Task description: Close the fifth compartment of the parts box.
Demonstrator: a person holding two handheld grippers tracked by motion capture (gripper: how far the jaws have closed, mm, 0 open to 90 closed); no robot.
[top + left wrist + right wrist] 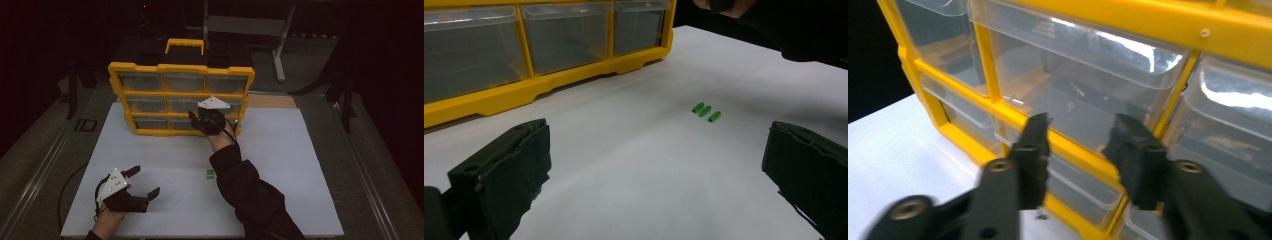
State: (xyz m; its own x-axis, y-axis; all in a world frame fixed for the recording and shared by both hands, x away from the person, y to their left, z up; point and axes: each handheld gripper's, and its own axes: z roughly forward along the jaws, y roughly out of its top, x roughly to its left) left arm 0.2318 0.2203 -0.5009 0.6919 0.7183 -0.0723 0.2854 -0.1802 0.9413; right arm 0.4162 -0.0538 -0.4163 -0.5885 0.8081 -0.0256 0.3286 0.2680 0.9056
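A yellow organizer point(180, 68) with clear drawers stands upright at the far side of the white board point(280, 165). My right gripper point(200, 120) is held up against its middle column, open, with nothing between the jaws. In the right gripper view my right gripper point(1080, 131) frames a clear middle drawer point(1088, 85) holding a few small metal screws. Three small green pieces point(705, 111) lie side by side on the board; from above the green pieces point(210, 173) sit near the centre. My left gripper point(147, 181) rests low at the front left, wide open and empty; the left gripper point(659, 165) points toward the green pieces.
The organizer's bottom drawers point(564, 35) look empty through the plastic. A black-sleeved forearm point(245, 190) crosses the board's middle front. A metal table leg point(280, 45) stands behind the organizer. Dark floor surrounds the board.
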